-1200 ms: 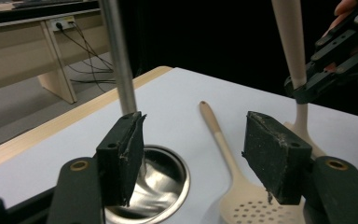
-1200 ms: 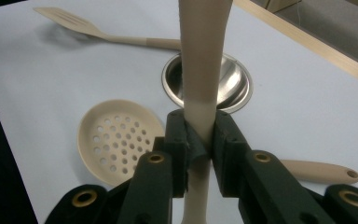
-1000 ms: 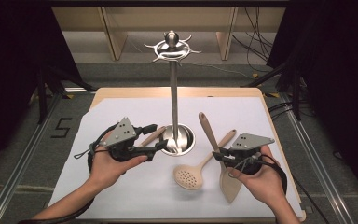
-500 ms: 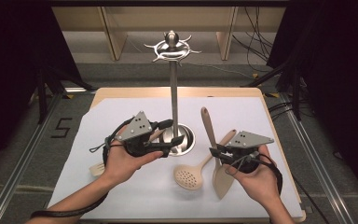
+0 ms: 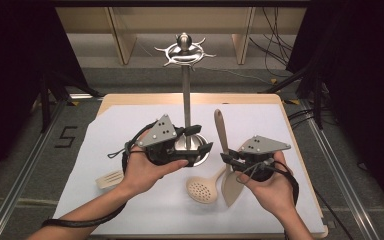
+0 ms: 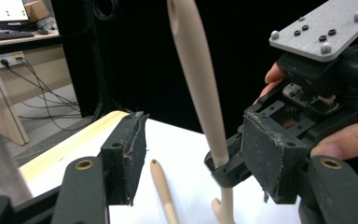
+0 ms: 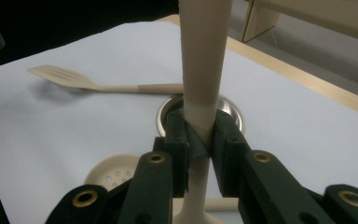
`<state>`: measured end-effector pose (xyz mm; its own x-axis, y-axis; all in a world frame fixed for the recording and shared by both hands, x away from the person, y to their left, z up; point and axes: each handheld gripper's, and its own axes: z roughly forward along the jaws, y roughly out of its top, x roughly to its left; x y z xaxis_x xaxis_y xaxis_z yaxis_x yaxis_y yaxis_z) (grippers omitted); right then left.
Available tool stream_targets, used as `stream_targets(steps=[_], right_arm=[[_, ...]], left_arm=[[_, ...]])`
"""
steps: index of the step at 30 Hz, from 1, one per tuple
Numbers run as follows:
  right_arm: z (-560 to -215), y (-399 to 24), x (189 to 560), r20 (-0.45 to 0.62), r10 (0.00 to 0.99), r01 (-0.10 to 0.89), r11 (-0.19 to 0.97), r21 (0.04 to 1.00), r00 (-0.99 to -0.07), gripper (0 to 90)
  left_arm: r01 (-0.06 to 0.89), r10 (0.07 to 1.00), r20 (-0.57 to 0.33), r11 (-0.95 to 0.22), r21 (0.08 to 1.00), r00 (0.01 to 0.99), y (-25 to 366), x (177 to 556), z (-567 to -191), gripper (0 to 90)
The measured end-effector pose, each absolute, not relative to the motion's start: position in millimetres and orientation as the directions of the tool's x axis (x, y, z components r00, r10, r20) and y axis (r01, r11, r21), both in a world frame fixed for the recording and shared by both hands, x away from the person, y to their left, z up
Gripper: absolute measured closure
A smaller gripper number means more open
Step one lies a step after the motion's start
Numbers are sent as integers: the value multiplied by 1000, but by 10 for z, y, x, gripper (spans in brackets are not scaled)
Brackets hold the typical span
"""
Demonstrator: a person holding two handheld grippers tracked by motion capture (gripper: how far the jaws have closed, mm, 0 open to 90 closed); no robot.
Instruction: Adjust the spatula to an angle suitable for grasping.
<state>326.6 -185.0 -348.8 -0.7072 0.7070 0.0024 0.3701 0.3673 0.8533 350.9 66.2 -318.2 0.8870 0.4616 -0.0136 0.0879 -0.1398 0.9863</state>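
My right gripper (image 5: 228, 161) is shut on the lower handle of a beige spatula (image 5: 220, 127); its blade (image 5: 232, 192) points toward the person. In the right gripper view the pads (image 7: 223, 135) pinch that handle (image 7: 203, 56). My left gripper (image 5: 200, 140) is open beside the metal stand's pole (image 5: 185, 100), over its round base (image 5: 197, 155). In the left gripper view its pads (image 6: 130, 158) stand wide apart, with nothing between them, facing the held spatula handle (image 6: 196, 84) and the right gripper (image 6: 317, 84) behind it.
A perforated beige skimmer (image 5: 202, 190) lies on the white sheet (image 5: 105, 130) in front of the stand. A slotted turner (image 5: 109, 178) lies left of the person's left hand. The stand's hooks (image 5: 184, 50) spread out high above the table. Dark floor surrounds the table.
The left gripper has moved right and a little up, from the sheet's left part to the stand's pole, uncovering the slotted turner. The right gripper has kept the spatula nearly still.
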Motion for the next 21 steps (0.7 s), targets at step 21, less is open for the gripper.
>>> stream_targets(steps=[21], right_arm=[[-3405,-1643,3263,-5,722,347,339,874,-692,790]], left_arm=[[121,427,-67,-102,987,902,504,3649,-3160,636]])
